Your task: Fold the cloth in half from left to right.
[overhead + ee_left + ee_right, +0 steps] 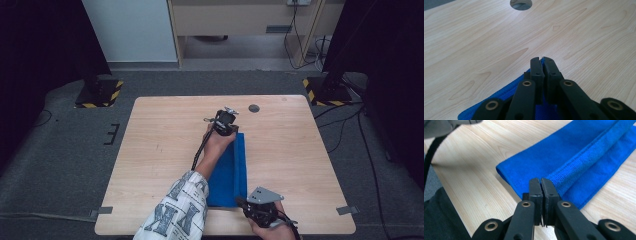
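Wooden table (pixel 165 150), pale grain, carries everything. A round cable hole (pixel 254 108) sits in its far part, ahead of the left gripper and slightly to one side; the left gripper view has it at the top edge (pixel 521 3).

Blue towel (pixel 231 172) lies folded into a long narrow strip on the table, stretched between the two grippers: far end under the left gripper, near end at the right gripper, close to the table's near edge. In the right gripper view the towel (pixel 579 157) runs away from the jaws up and to the right, with a thick rolled fold along its length and a flat layer either side.

Left forearm in a patterned sleeve (pixel 177 210) reaches forward over the table, alongside the strip's left edge.

Left gripper (pixel 226 122), at the towel's far end: jaws pressed together, a corner of blue cloth (pixel 506 93) pinched between them, a sliver of blue showing at the tips (pixel 542 60). Bare table lies beyond the tips.

Right gripper (pixel 247 204), grey three-cornered plate on top, at the towel's near corner: jaws closed tight (pixel 541 181), the end of the rolled fold meeting the tips. Whether cloth is actually clamped between them I cannot tell; the tips touch the fold's end.
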A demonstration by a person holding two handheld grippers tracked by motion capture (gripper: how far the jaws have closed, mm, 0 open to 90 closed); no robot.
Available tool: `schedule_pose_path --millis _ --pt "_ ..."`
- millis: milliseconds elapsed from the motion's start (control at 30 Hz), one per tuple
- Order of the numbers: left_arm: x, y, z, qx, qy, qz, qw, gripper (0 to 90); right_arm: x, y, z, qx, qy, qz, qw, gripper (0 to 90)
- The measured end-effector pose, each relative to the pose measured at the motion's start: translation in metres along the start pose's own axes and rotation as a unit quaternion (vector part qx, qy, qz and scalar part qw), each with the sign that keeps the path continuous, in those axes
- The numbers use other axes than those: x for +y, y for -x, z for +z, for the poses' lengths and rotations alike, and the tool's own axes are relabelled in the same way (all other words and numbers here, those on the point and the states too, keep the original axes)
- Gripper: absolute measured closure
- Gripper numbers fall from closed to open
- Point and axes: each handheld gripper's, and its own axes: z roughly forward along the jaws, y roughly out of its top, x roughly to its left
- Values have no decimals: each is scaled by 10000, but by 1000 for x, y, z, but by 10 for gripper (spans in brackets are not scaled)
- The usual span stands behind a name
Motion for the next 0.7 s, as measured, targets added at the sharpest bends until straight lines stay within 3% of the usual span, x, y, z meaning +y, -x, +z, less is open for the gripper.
schedule_pose_path --millis 133,233,400,533,567,600,700 --pt "-3 -3 5 -2 -65 -70 10000 868 -1 1 3 7 -50 2 10000 880" --pt "-3 -4 8 -121 -35 -187 9997 872 -1 2 2 40 -43 52 10000 879" --pt "-4 -3 13 -106 -115 -172 9997 871 -1 3 0 57 -32 100 9999 873" --pt "-6 -2 18 -106 -89 -219 9997 777 -3 5 2 78 -103 184 9997 808" --pt "-6 -1 19 -93 -42 -243 9997 666 -4 7 3 13 -142 235 9996 730" --pt "-6 -1 18 -68 -12 -258 9996 666 -4 7 3 13 -142 235 9996 730" --pt "-5 -2 16 -54 123 -283 9995 486 -4 11 5 -130 -198 341 9991 574"
